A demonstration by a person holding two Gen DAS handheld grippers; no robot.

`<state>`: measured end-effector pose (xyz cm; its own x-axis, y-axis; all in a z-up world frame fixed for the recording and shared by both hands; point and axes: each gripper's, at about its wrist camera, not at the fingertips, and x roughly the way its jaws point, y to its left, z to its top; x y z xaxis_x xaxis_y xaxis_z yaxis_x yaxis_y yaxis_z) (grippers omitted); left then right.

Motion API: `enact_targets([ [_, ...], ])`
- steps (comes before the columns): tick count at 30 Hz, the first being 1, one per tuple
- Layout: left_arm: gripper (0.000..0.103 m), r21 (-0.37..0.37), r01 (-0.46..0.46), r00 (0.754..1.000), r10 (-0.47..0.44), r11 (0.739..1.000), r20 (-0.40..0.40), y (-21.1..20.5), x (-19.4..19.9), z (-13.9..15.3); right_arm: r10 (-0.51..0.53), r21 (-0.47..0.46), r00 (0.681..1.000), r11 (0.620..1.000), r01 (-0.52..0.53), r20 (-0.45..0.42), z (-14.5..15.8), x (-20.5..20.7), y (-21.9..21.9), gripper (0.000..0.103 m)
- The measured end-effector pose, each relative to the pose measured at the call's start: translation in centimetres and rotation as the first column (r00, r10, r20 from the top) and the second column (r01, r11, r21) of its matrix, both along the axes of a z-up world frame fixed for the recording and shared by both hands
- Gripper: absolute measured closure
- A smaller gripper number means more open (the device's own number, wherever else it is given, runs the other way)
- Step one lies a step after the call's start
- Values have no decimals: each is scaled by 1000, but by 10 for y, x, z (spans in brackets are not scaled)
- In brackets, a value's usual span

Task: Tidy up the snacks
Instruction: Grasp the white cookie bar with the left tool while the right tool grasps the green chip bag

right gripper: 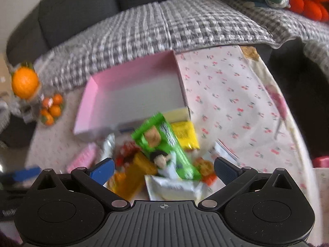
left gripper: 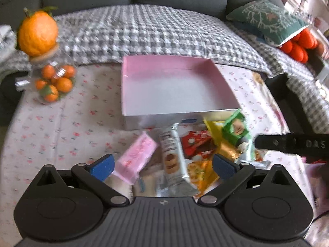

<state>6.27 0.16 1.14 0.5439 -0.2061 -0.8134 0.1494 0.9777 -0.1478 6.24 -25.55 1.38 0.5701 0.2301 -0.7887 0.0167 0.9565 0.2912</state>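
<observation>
An empty box [left gripper: 174, 90] with pink walls sits on the cherry-print cloth; it also shows in the right wrist view [right gripper: 131, 96]. A pile of snacks lies in front of it: a pink pack [left gripper: 136, 156], a silver biscuit pack [left gripper: 171, 158], a red wrapper [left gripper: 195, 142], a yellow pack [right gripper: 184, 131], a white pouch [right gripper: 174, 189]. A green packet [right gripper: 164, 144] looks lifted and tilted above the pile; it also shows in the left wrist view [left gripper: 236, 129]. My left gripper [left gripper: 163, 165] is open over the pile. My right gripper [right gripper: 163, 167] is open, the green packet between its fingers, untouched.
A glass jar of small oranges [left gripper: 54, 82] with a big orange lid [left gripper: 37, 33] stands at the left. A grey checked blanket [left gripper: 156, 33] covers the sofa behind. A green cushion [left gripper: 269, 20] and orange cushions [left gripper: 300, 45] lie at the right.
</observation>
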Motion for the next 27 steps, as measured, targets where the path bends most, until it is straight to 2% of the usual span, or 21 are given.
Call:
enact_targets([
  [3,12,-70,11,1000,-12,998,-15,1,8,-11,15,3,999,1000,-15,-29,-11,14,2,0],
  [7,35,-171,-4,996,-11,985,-86,6,25,-29,49,-5,999,999,-49,-24,-13,27,7,1],
  [9,41,-202,-15,994,-6,979,-107,7,33,-35,39,31,998,999,-37,-58,-19,33,6,2],
  [11,46,-203,-13,994,-10,979,-109,4,36,-38,20,72,995,997,-13,-97,-28,37,3,9],
  [18,56,-185,-28,987,-2,982,-158,-3,43,-54,-19,89,987,996,33,-158,-52,44,-5,24],
  [23,61,-149,-36,985,10,988,-170,-6,48,-61,-30,120,985,991,51,-170,-60,46,-9,29],
  [27,65,-127,-40,985,17,991,-174,-8,50,-66,-29,93,986,995,45,-163,-61,46,-3,32],
])
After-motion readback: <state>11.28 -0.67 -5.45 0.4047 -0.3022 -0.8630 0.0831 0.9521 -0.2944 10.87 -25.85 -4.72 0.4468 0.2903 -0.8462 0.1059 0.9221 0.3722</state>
